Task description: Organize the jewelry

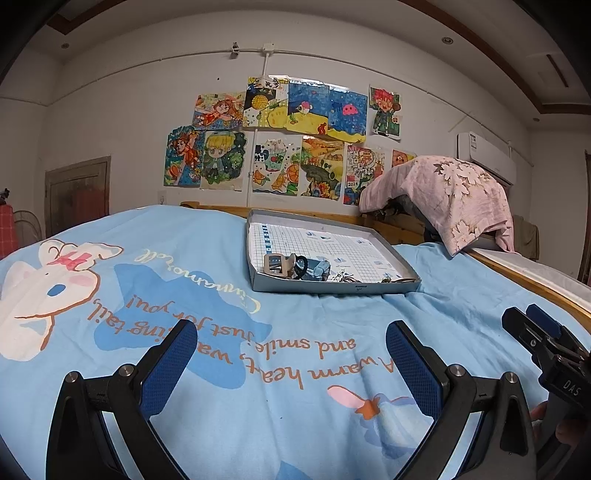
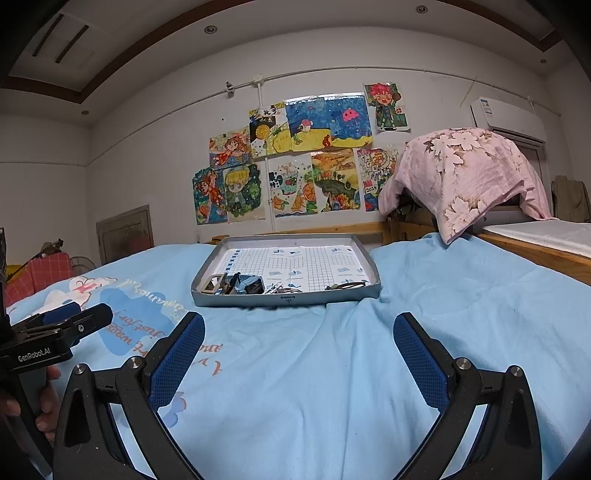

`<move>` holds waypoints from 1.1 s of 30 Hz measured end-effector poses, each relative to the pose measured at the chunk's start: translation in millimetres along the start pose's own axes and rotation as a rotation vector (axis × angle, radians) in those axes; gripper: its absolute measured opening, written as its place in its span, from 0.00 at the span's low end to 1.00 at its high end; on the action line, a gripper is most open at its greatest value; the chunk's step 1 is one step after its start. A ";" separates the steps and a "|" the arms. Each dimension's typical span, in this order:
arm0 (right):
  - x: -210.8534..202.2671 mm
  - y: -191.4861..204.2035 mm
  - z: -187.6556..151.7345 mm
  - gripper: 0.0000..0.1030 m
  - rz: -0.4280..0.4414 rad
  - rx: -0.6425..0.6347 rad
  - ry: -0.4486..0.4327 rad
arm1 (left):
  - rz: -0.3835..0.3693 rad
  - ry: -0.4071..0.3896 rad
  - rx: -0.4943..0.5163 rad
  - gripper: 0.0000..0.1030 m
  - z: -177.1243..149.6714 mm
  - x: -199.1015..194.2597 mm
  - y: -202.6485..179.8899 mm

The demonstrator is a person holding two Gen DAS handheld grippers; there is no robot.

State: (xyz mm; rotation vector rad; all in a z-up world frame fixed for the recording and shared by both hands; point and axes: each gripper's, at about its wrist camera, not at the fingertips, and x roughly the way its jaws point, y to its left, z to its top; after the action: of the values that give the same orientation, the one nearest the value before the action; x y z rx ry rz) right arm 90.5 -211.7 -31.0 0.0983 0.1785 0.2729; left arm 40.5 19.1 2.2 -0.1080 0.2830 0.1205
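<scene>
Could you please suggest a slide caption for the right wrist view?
Open right gripper above a blue bedsheet, facing a shallow tray of jewelry pieces.

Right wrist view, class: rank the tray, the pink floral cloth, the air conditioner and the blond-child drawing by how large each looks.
1-2. Tray and pink cloth: too alike to rank.
3. Air conditioner.
4. Drawing.
The tray lies nearest the camera, so apparent size may mislead.

Children's drawings point(image 2: 291, 162) crowd a white wall point(image 2: 147, 140) above a bed spread with a blue sheet point(image 2: 332, 369), a pink floral cloth point(image 2: 465, 173) draped beside an air conditioner point(image 2: 506, 118) under recessed ceiling lights point(image 2: 210, 29).
</scene>
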 end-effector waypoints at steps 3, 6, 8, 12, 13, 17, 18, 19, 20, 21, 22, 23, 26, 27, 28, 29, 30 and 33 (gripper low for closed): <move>0.1 -0.4 -0.2 0.98 -0.001 0.003 0.001 | 0.000 0.001 -0.001 1.00 -0.2 -0.4 0.0; 0.3 -0.6 -0.8 0.98 -0.001 0.008 0.002 | 0.000 0.001 0.000 1.00 -0.2 0.2 0.1; 0.3 -0.6 -0.9 0.98 -0.001 0.007 0.002 | 0.000 0.000 0.000 1.00 -0.3 0.1 0.1; 0.5 -0.6 -1.2 0.98 -0.001 0.005 0.004 | 0.000 0.000 0.002 1.00 -0.4 -0.1 0.0; 0.8 -0.8 -1.6 0.98 -0.001 0.005 0.005 | 0.000 0.000 0.001 1.00 -0.4 0.1 0.1; 1.3 -0.9 -1.9 0.98 -0.001 0.005 0.007 | -0.001 0.000 0.000 1.00 -0.5 -0.4 0.1; 1.9 -1.1 -2.1 0.98 -0.001 0.005 0.008 | 0.000 0.000 -0.001 1.00 -0.5 -0.5 0.0; 1.9 -1.2 -2.5 0.98 -0.001 0.005 0.008 | 0.000 0.000 -0.001 1.00 -0.5 -0.6 -0.1; 2.1 -1.1 -2.4 0.98 -0.001 0.005 0.008 | -0.001 0.000 -0.001 1.00 -0.5 -0.6 -0.2; 2.2 -1.1 -2.6 0.98 -0.001 0.005 0.008 | -0.001 0.000 -0.001 1.00 -0.5 -0.5 -0.2; 2.5 -1.1 -2.7 0.98 -0.001 0.005 0.008 | 0.000 0.000 0.000 1.00 -0.3 0.1 0.0; 2.2 -0.9 -2.5 0.98 -0.001 0.005 0.008 | 0.000 0.000 0.000 1.00 -0.3 -0.1 -0.1; 2.3 -0.8 -2.5 0.98 -0.001 0.006 0.009 | 0.000 -0.001 0.001 1.00 -0.4 -0.6 -0.3; 2.3 -0.9 -2.7 0.98 -0.001 0.006 0.009 | 0.000 -0.001 0.001 1.00 -0.4 -0.5 -0.3; 2.4 -0.9 -2.9 0.98 -0.001 0.006 0.009 | 0.000 0.000 0.001 1.00 -0.5 -0.3 -0.3; 2.3 -0.7 -2.6 0.98 -0.001 0.006 0.009 | 0.000 0.000 0.001 1.00 -0.3 0.1 -0.1; 2.6 -0.7 -3.0 0.98 -0.001 0.006 0.010 | 0.000 0.000 0.002 1.00 -0.5 -0.6 -0.3; 3.4 -0.5 -3.7 0.98 0.000 0.006 0.011 | 0.000 0.000 0.001 1.00 -0.4 -0.2 -0.2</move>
State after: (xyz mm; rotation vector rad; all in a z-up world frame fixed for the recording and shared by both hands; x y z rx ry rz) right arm 93.2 -211.0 -35.2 0.1025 0.1900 0.2730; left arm 40.2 18.8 2.0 -0.1071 0.2827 0.1206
